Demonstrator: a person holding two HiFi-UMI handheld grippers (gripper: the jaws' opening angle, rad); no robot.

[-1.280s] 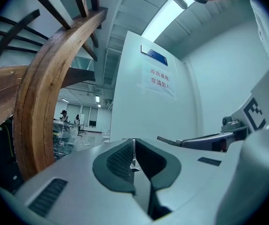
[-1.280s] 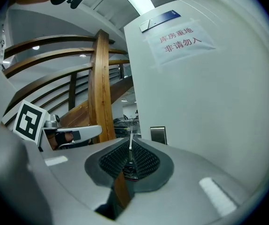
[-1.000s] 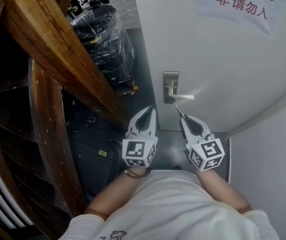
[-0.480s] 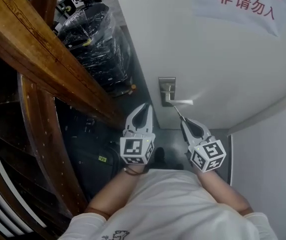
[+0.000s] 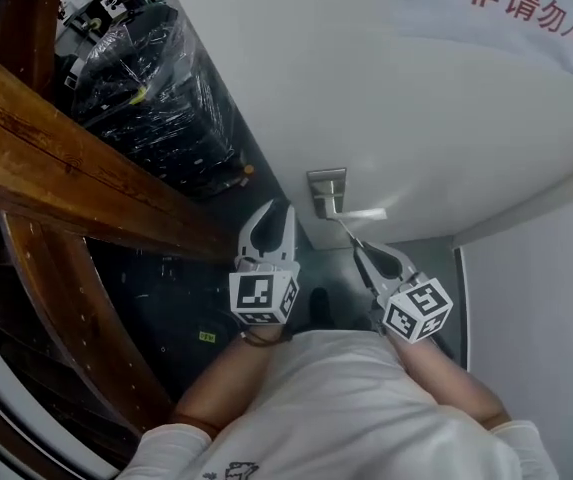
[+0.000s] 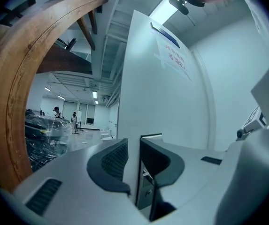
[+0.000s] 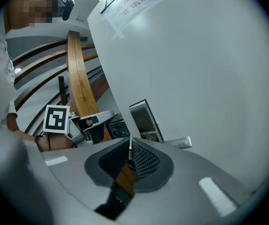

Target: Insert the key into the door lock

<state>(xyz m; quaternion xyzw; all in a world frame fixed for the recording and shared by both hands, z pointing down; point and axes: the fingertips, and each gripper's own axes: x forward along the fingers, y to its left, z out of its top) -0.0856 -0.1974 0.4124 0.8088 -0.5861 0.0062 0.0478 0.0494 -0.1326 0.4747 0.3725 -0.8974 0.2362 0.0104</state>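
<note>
A steel lock plate (image 5: 326,189) with a lever handle (image 5: 362,214) sits on the white door (image 5: 386,98). My right gripper (image 5: 366,252) is shut on a thin metal key (image 5: 349,234). The key points up at the plate, and its tip is just under the lever. In the right gripper view the key blade (image 7: 130,148) sticks out between the pads, with a brown tag (image 7: 124,178) behind it and the plate (image 7: 145,118) beyond. My left gripper (image 5: 277,211) holds nothing, left of the plate near the door's edge; its pads (image 6: 117,159) show only a narrow slit.
Curved wooden beams (image 5: 61,173) rise at the left. A black pile wrapped in plastic (image 5: 151,78) stands past the door's edge. A paper sign with red print (image 5: 521,8) hangs on the door. A white wall (image 5: 541,308) closes the right side. People stand far off (image 6: 57,114).
The head view has swung, so the door and lock plate sit lower and more slanted. Both grippers stay near the plate, and the key tip is still just under the lever.
</note>
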